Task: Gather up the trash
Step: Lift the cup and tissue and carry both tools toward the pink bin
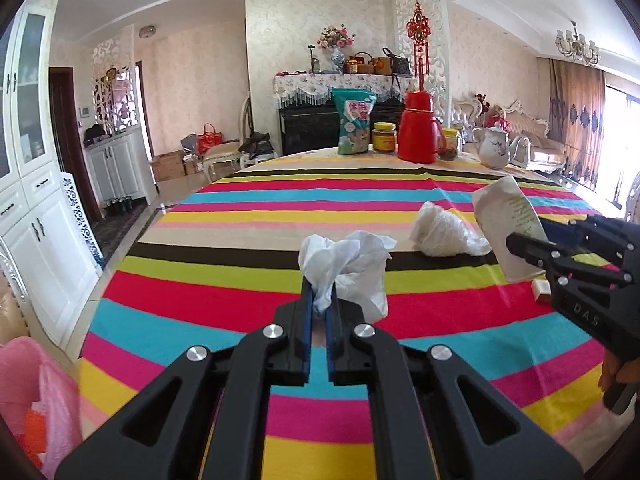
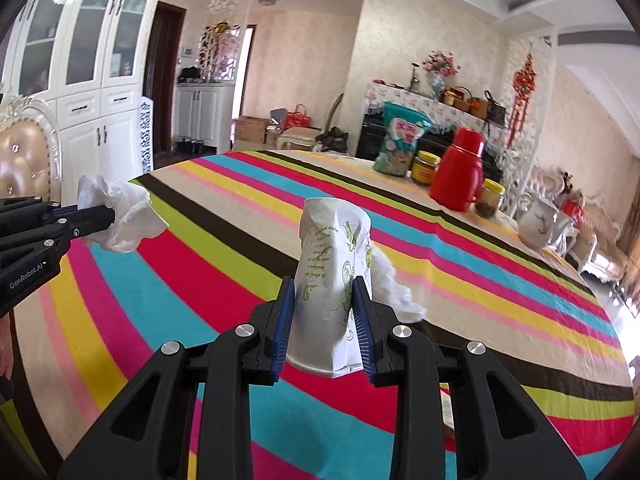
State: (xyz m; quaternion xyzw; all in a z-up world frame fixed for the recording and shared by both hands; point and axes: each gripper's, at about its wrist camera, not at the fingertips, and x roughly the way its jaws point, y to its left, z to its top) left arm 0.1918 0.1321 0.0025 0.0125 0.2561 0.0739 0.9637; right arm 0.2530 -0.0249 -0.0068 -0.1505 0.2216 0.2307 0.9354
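My left gripper (image 1: 319, 285) is shut on a crumpled white tissue (image 1: 352, 264) and holds it above the striped tablecloth (image 1: 224, 280). It also shows in the right wrist view (image 2: 114, 216) at the left, with the tissue (image 2: 128, 212) in its tips. My right gripper (image 2: 323, 286) is shut on a crushed white paper cup (image 2: 330, 276) with green print. In the left wrist view the right gripper (image 1: 520, 248) holds the cup (image 1: 508, 216) at the right. A crumpled clear plastic bag (image 1: 444, 232) lies on the cloth between them; it shows behind the cup (image 2: 396, 288).
At the table's far side stand a teal snack bag (image 1: 354, 122), a yellow-lidded jar (image 1: 384, 138), a red thermos (image 1: 420, 128) and a white teapot (image 1: 496, 148). A small box (image 1: 542, 290) lies under the right gripper. A pink bag (image 1: 36, 396) hangs at the lower left.
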